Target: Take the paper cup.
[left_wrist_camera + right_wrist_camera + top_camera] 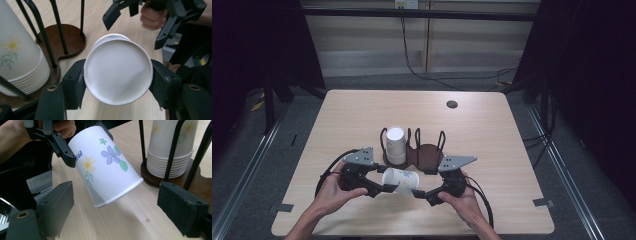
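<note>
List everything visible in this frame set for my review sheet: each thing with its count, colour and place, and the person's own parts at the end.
paper cup: one, white with flower print, lying sideways above the table, clamped at its base end.
cup stack: one stack, white with flower print, upside down in the left bay of the holder.
cup holder: one, dark brown base with black wire posts, mid-table; its right bay stands bare.
table: one, light wood, with a dark round cap near the far edge.
cables: black, on the floor beyond the table.
left gripper: black, shut on the paper cup.
right gripper: black, open, beside the cup's mouth.
hands: two, at the near edge.
</note>
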The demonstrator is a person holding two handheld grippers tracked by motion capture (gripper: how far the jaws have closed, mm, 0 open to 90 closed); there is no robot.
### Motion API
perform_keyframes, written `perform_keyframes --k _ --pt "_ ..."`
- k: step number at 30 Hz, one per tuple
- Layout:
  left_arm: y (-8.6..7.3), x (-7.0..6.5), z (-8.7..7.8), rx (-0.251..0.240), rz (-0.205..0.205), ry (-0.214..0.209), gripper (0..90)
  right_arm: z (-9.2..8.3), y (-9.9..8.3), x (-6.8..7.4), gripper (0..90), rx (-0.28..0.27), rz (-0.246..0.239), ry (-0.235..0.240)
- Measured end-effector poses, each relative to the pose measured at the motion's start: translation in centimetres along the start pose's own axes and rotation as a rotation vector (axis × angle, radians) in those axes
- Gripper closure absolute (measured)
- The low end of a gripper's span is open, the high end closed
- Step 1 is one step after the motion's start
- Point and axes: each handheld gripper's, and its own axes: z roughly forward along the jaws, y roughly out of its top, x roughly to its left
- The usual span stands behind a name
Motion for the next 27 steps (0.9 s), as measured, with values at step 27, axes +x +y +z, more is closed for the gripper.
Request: perform_keyframes --k 27 --pt "0.8 -1.3 0.2 -0.007 -0.004 -0.127 36.4 0.9 -0.1 1.0 18.7 0.031 -0.081 0.125"
